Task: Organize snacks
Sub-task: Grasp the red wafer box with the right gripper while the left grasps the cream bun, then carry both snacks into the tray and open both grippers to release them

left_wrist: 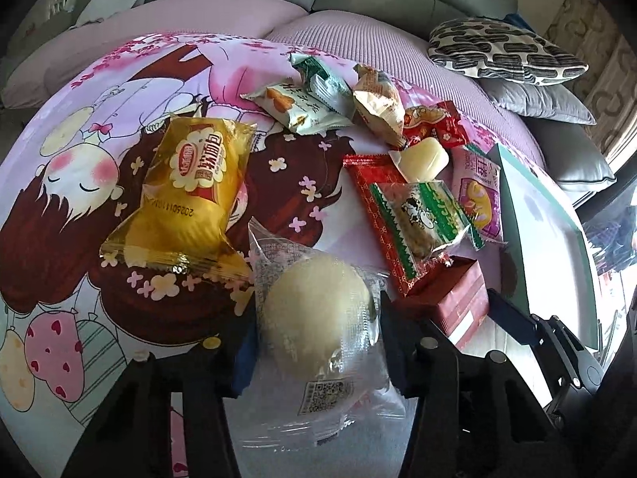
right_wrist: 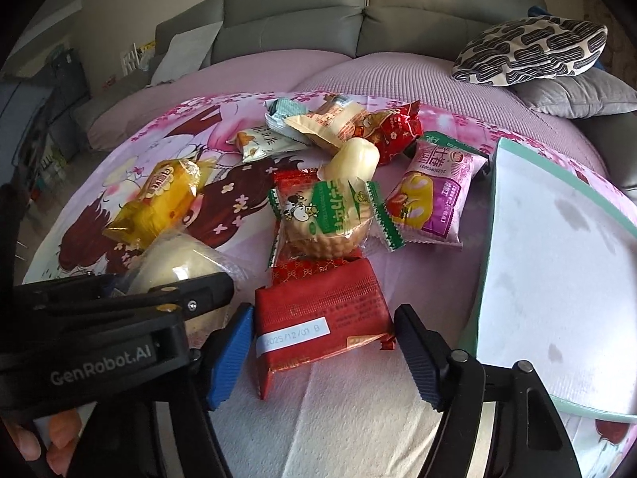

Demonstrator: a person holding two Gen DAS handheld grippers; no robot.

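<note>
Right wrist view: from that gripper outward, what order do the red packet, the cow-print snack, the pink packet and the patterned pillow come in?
1. Red packet: between the right gripper's fingers.
2. Cow-print snack: just beyond it, centre.
3. Pink packet: slightly farther, to the right.
4. Patterned pillow: far back, upper right, on the sofa.

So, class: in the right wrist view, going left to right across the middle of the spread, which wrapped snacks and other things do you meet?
Yellow bread packet → green-and-white cow biscuit pack → pink-and-purple snack packet → white tray with green rim.
</note>
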